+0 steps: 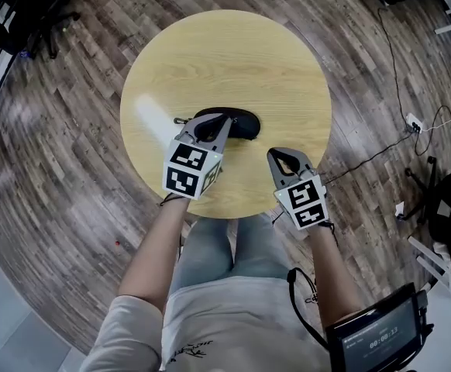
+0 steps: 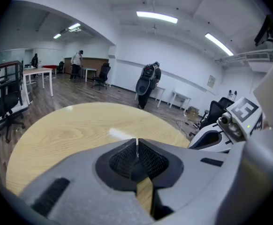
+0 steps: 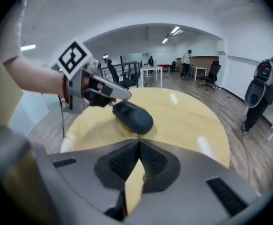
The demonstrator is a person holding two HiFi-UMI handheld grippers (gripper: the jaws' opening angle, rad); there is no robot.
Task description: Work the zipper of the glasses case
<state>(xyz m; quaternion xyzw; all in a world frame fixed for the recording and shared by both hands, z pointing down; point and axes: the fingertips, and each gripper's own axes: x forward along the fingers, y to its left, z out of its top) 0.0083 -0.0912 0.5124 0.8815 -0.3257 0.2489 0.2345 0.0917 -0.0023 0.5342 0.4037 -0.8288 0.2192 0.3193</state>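
Round wooden table (image 1: 225, 60) fills the middle, and the black glasses case (image 1: 246, 124) lies near its centre. The left gripper (image 1: 218, 123) is over the case's left end, jaws clenched together with nothing between them. The right gripper (image 1: 279, 159), also clamped tight and empty, sits just beside the case, not touching.

A round, pale wooden tabletop (image 1: 233, 60) stands on a dark plank floor (image 1: 70, 169). A black cable (image 1: 388, 60) runs to a white power strip (image 1: 414, 122). Beyond, a person with a backpack (image 2: 147, 84) stands near office chairs (image 2: 3, 104) under ceiling lights (image 2: 156, 17).
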